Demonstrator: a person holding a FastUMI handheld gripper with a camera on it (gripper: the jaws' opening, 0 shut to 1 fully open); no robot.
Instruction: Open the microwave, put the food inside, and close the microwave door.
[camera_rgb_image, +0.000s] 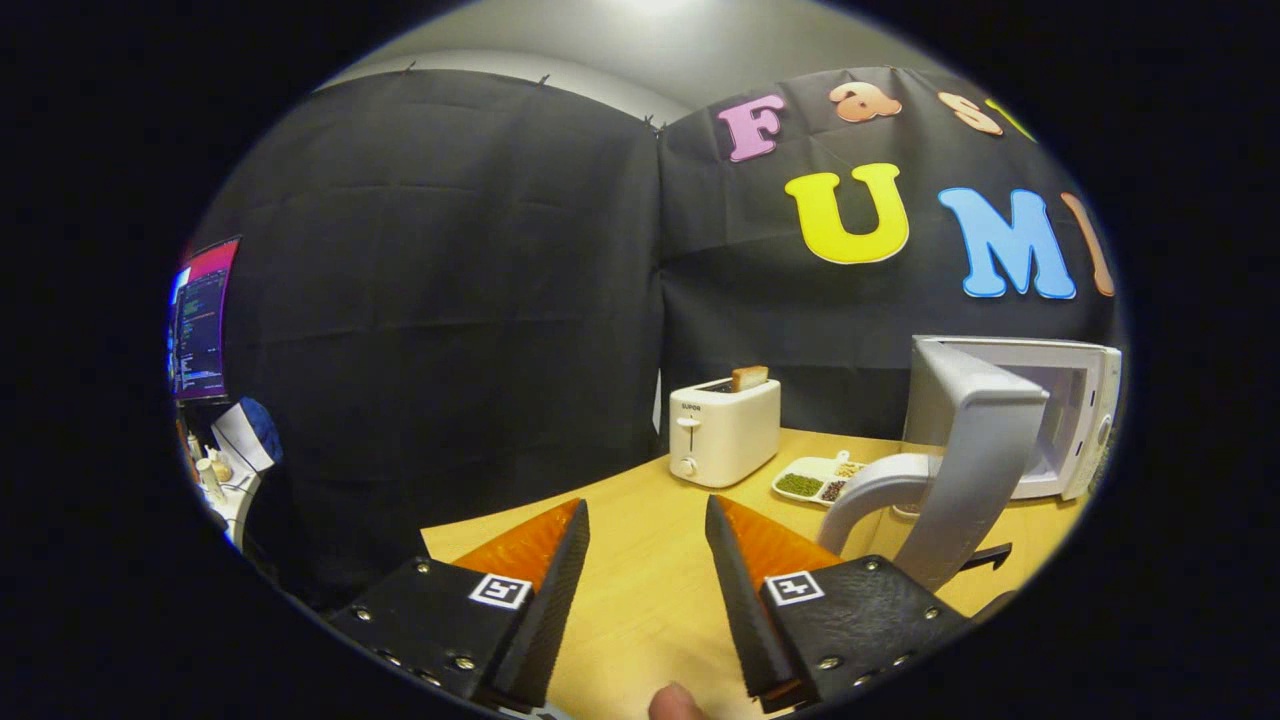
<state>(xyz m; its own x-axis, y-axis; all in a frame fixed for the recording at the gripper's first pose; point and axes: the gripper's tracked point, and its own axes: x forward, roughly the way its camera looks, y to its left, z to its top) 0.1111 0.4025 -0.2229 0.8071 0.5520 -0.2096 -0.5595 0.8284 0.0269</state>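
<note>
The microwave (1040, 420) stands with its door (975, 455) swung open. Just beside it lies a divided tray (812, 478) of green and dark food, near a toaster (723, 430) holding bread (749, 377). The gripper (647, 520) fingers are spread over the desk (640, 600), holding nothing.

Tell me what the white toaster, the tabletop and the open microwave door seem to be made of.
White toaster: likely glossy plastic, smooth with soft sheen. Tabletop: light wood or wood-look laminate, faint grain. Open microwave door: grey, probably matte plastic. The gripper hangs open above the table.

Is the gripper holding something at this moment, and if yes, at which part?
Nothing is held. The gripper is open, its fingers apart with only the bare wooden table between them; the microwave door stands open beside them.
</note>
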